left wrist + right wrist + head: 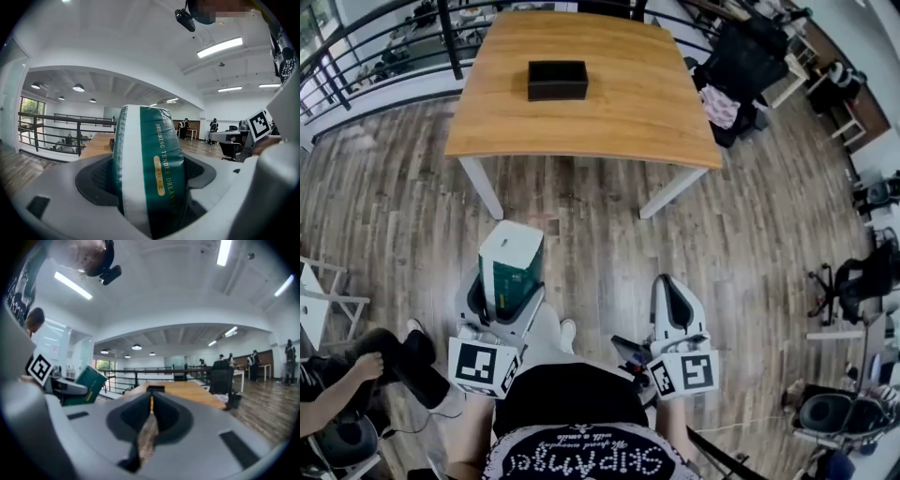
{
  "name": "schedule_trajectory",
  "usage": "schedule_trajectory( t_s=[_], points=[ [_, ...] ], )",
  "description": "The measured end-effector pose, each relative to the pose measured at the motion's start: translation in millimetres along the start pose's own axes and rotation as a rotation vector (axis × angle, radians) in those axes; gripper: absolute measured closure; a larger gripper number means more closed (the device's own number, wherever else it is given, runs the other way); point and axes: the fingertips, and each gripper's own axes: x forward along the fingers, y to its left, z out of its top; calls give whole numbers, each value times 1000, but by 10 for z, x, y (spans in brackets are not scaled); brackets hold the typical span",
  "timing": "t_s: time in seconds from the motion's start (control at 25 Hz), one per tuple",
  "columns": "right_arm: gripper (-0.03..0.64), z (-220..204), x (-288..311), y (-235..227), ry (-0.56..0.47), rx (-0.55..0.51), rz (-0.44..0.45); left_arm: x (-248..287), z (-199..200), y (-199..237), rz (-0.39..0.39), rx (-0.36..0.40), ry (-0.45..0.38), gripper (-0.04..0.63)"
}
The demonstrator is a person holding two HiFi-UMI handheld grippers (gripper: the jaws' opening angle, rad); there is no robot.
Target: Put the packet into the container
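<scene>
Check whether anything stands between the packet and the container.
Nothing visible does. The packet is clamped in the left tongs, and only floor and tabletop lie between it and the container on the table.

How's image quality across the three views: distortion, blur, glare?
Head view: heavy fisheye, table edges bow, but the container is sharp. Left gripper view: packet up close, its print legible; ceiling light blown out; dark corners. Right gripper view: soft throughout, nearby jaws blurred, light strips glare.
</scene>
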Motion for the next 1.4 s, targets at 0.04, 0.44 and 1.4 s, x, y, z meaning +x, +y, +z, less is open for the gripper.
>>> schedule_trajectory(
  t_s=[0.04, 0.44, 1.4],
  points=[
    [578, -35, 29, -10, 9, 4, -2, 35, -27, 15, -3, -4, 2, 199],
    [578, 87, 711, 123, 33, 14, 7, 456, 117, 467, -24, -31, 3, 199],
    [578, 195, 2023, 550, 82, 16, 38, 975, 170, 1720, 22, -68, 27, 199]
  ],
)
